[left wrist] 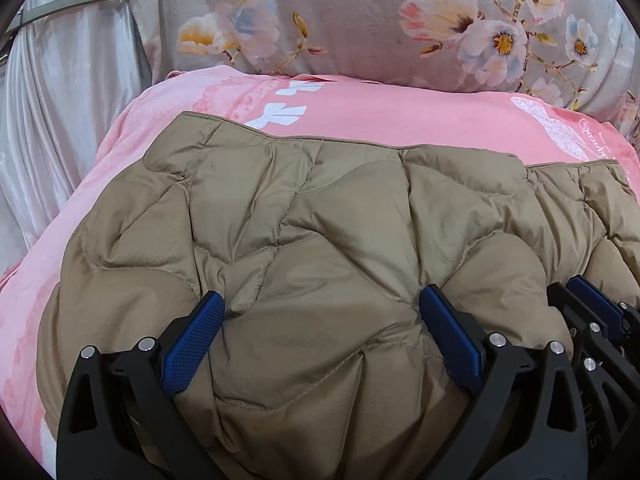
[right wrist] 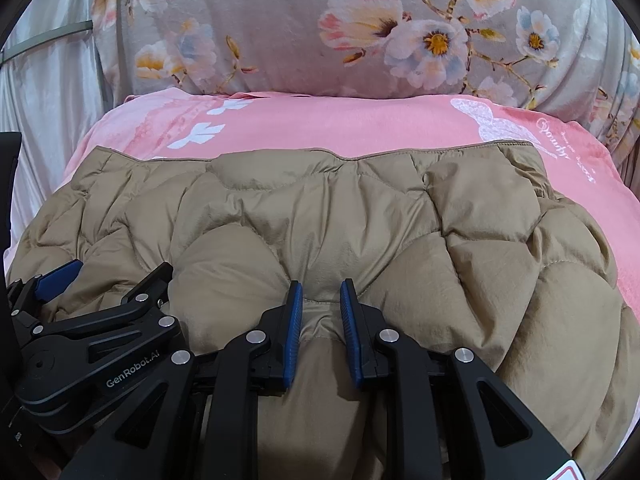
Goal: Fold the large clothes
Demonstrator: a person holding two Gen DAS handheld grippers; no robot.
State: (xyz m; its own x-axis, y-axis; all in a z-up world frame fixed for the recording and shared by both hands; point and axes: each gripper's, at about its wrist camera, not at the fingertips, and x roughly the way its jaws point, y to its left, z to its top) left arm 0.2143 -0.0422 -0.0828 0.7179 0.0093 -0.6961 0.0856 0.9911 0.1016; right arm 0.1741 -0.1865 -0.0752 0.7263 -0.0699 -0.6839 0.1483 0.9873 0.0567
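Near bed's front edge, tan quilted jacket (right wrist: 320,220) lies on pink blanket (right wrist: 360,128). Left gripper (left wrist: 320,312) jaws spread wide; right gripper (right wrist: 320,312) jaws pinching a fabric ridge. Grasp deep, lift evenly.

Ahead of us a pink bedspread (left wrist: 360,120) covers the bed, printed with white leaf shapes (left wrist: 280,114) ahead and to our left, and a white lace-like motif with script lettering (right wrist: 504,128) ahead and to our right. Beyond it, at the far edge, rests a large grey floral quilt (right wrist: 300,40) with pink, white and blue blossoms. Off to our left hangs a pale, glossy curtain (left wrist: 68,100) in vertical folds, crossed by a grey band (left wrist: 72,6). The light is soft and even.
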